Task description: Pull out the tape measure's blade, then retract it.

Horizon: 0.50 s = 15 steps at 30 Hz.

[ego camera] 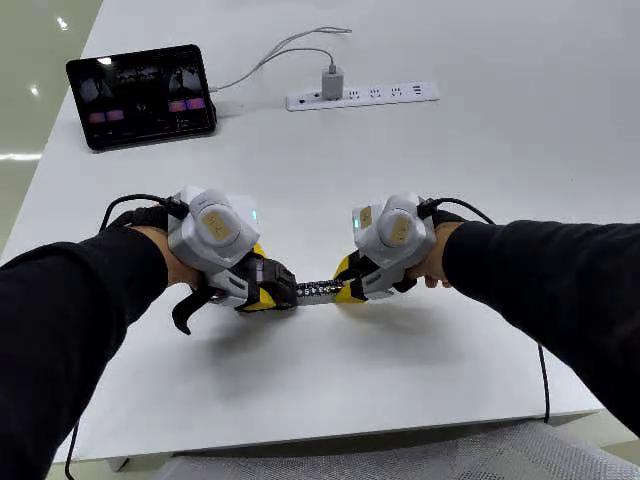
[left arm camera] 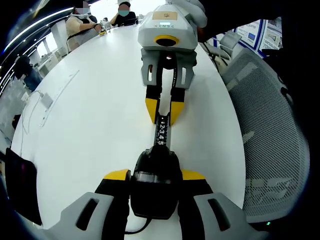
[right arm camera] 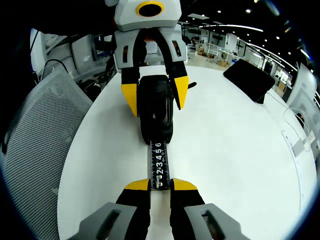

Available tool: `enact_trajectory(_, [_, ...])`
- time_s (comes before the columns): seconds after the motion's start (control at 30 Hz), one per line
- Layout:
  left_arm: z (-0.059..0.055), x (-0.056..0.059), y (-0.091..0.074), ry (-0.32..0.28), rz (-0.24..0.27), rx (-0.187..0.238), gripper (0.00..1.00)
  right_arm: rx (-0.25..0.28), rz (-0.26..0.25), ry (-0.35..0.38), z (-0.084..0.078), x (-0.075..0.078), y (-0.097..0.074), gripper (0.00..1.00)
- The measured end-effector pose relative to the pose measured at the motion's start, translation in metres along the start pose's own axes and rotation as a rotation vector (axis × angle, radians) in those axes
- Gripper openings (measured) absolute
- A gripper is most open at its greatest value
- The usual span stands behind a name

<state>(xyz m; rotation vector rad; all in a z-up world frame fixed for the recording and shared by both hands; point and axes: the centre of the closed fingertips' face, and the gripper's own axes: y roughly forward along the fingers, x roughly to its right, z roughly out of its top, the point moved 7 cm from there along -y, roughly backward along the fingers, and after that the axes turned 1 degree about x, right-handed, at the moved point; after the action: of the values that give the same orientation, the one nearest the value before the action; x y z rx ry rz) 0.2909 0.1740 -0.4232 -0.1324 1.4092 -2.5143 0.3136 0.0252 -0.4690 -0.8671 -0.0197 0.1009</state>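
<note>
On the near side of the power strip [ego camera: 362, 96], well apart from it and close to my edge of the surface [ego camera: 420, 170], the tape measure's black case [right arm camera: 155, 112] sits clamped across its sides in the left gripper [left arm camera: 155, 175], whose fingers are closed about as far as the body lets them. I cannot tell whether the case rests on the surface or hangs just above it. The right gripper [right arm camera: 159, 185] faces it, with its fingers nearly together and pinching the blade [right arm camera: 158, 162] close to its tip. Only a short numbered run of blade shows between the two grippers, so I judge the pull to be barely under way. My main worry is that narrow pinch. The blade is thin, slick and spring-loaded, so if the right fingers ease off or I pull unevenly, it could slide free and whip back into the case. Drawing at an angle to the case mouth could twist or kink the blade. A hard tug could also turn the case in the left fingers. For the retraction, I think letting go all at once would make the blade slam home.
</note>
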Motion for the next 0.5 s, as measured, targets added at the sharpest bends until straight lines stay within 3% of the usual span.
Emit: enact_trajectory(0.5, [-0.0001, -0.0002, 0.0000, 0.001, 0.002, -0.003, 0.31, -0.004, -0.007, 0.014, -0.0080, 0.0005, -0.0083, 0.11])
